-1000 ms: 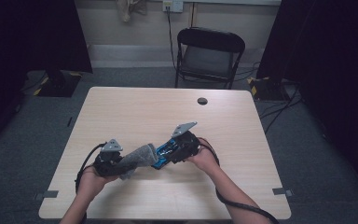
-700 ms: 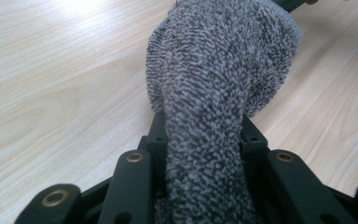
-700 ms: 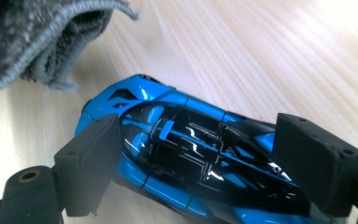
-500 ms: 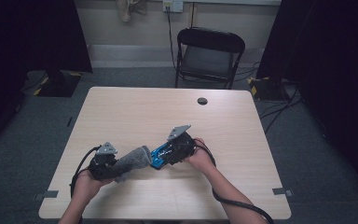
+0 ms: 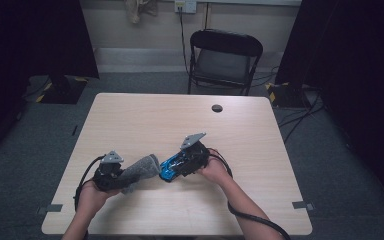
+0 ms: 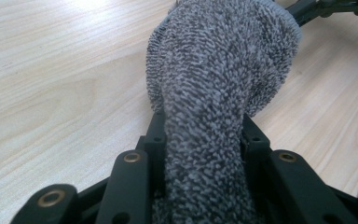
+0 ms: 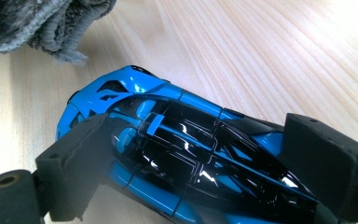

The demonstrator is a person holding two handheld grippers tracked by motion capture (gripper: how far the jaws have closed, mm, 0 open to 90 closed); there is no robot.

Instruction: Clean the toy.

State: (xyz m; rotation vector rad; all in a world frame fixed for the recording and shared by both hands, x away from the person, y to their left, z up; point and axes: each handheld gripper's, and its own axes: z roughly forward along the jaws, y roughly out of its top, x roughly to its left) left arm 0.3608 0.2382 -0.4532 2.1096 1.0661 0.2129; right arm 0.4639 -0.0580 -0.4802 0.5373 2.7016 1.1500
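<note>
Left gripper (image 5: 125, 176) sits near the desk's (image 5: 145, 115) front-left corner, held in the person's left hand (image 5: 92, 192). Its jaws are pinched on a grey terry cloth (image 5: 140, 169). In the left gripper view the cloth (image 6: 214, 93) runs up between both black jaws, which press on its bunched middle, and it balloons into a rounded wad past the tips, over the bare wood.

The wad's free end reaches rightward toward the middle of the front half of the desk and stops just beside the nose of a blue and black toy car (image 5: 172, 167). Whether cloth and car touch cannot be determined from the high view; in the right gripper view the cloth's edge (image 7: 60, 32) lies close to the car's nose with a strip of wood between them.

Right gripper (image 5: 177, 165), in the right hand (image 5: 215, 170), lies right of centre. Its jaws have just been opening, with the toy car (image 7: 186, 149) between them: the foam pads (image 7: 77, 168) flank the car's body at either side, the left pad against the bodywork, and the car lies lengthwise on the desk surface.
</note>
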